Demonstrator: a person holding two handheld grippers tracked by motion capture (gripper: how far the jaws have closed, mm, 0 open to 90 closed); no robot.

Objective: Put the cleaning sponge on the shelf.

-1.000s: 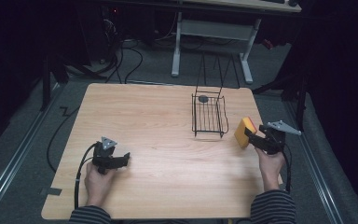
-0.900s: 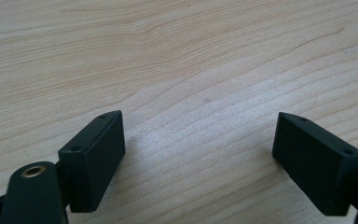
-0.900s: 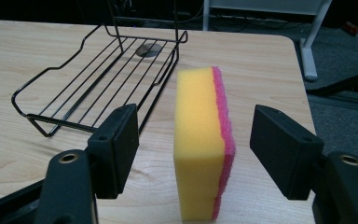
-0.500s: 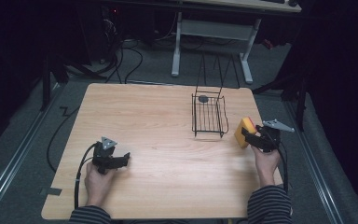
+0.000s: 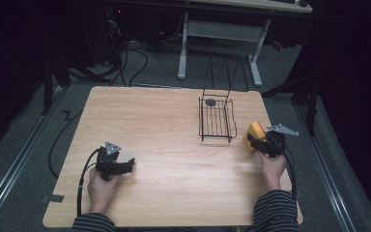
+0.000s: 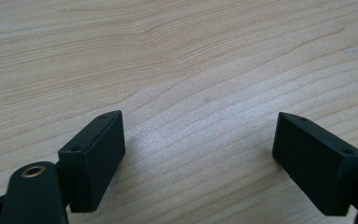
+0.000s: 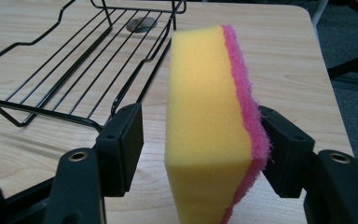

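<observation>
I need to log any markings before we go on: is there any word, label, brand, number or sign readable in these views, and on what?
None can be read.
Yellow sponge with a pink scouring layer: plain, no print.
Black wire rack: no tag.
Light wooden table: bare grain; the dark round thing under the rack's far end carries no legible mark.
Left gripper and right gripper: black jaws show screw holes, no lettering.

On the wooden table [image 5: 164,121], the right tool [image 5: 257,143] holds a yellow sponge [image 5: 254,134] just beside the wire basket [image 5: 216,120].
</observation>
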